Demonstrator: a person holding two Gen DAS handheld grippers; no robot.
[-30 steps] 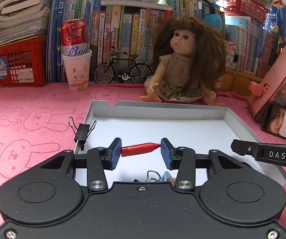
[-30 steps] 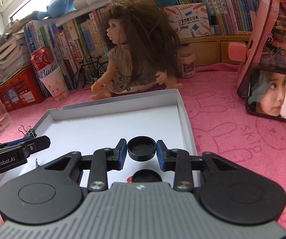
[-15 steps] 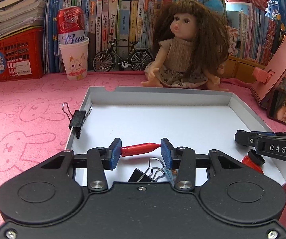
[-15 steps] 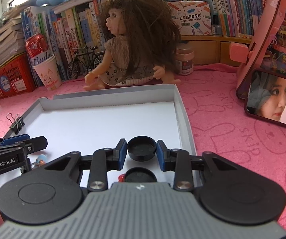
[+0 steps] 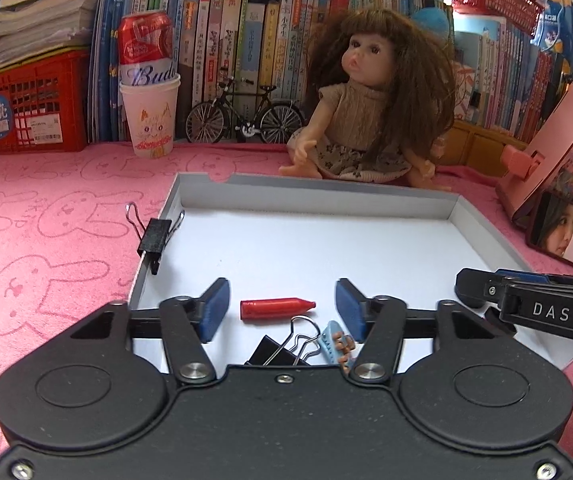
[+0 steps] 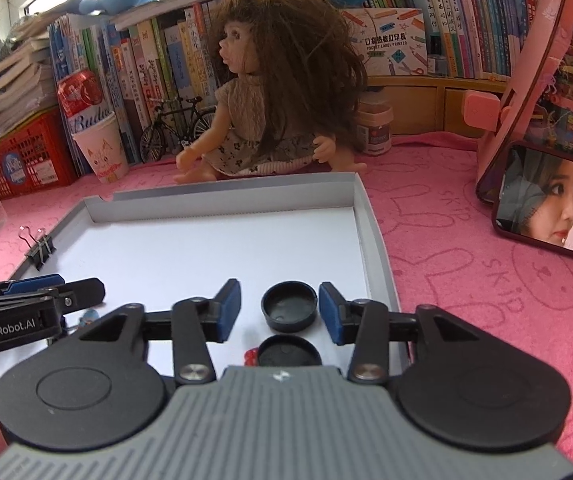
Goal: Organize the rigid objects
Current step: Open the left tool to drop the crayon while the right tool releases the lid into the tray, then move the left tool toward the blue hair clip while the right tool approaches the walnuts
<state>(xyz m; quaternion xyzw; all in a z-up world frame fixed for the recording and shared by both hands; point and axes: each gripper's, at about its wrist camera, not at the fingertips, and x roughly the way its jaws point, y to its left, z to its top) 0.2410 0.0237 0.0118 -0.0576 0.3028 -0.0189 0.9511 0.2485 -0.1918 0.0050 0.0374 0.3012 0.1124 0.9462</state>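
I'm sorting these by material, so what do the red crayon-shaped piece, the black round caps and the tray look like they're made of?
Red crayon-shaped piece: probably wax or plastic, with a smooth, slightly glossy skin; the look leaves it open.
Black round caps and: moulded plastic by the look, satin black, thin raised rims.
Tray: likely cardboard, matte grey-white, with folded walls and a notched corner.

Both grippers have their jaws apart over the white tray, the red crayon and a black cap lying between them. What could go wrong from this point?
1. The red crayon is round and lies loose between the left gripper pads; a nudge could roll it into the binder clip.
2. The black cap almost touches one right gripper pad, so pulling back crookedly may drag it.
3. The grippers sit close together over the tray and could collide.
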